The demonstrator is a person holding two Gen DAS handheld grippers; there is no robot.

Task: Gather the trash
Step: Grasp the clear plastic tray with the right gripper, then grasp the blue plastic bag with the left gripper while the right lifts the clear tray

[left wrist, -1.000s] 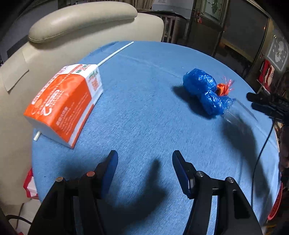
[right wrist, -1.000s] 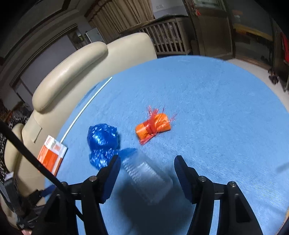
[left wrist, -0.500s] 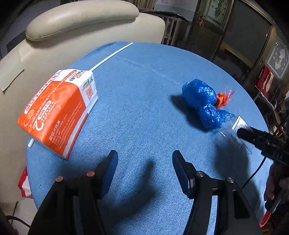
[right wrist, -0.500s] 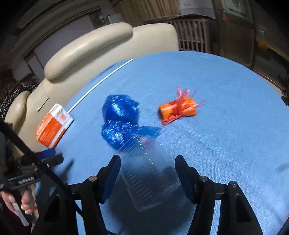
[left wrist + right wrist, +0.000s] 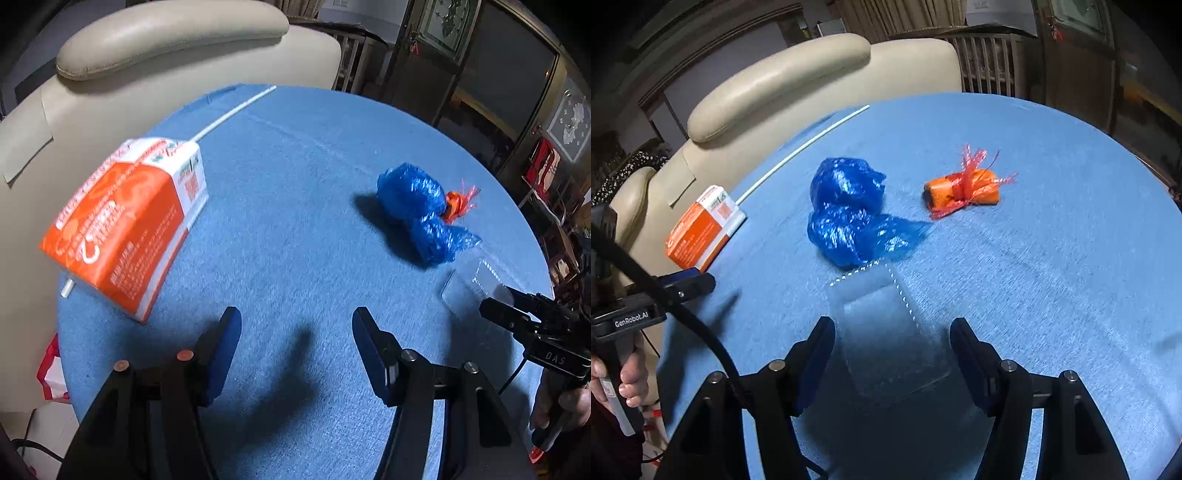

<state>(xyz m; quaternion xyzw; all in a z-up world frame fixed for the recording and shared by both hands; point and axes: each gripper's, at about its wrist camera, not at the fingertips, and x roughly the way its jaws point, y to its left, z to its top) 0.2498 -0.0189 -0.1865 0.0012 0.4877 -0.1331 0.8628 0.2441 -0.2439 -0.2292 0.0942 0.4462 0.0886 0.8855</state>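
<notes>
Clear plastic container [image 5: 890,332] lies between the spread right tool [image 5: 892,345].

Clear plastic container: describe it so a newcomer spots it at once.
On the round blue table, find the crumpled blue bag. The clear plastic container lies just in front of it, between the right gripper's open jaws. Unlike the blue bag and orange bundle, it is see-through.
</notes>
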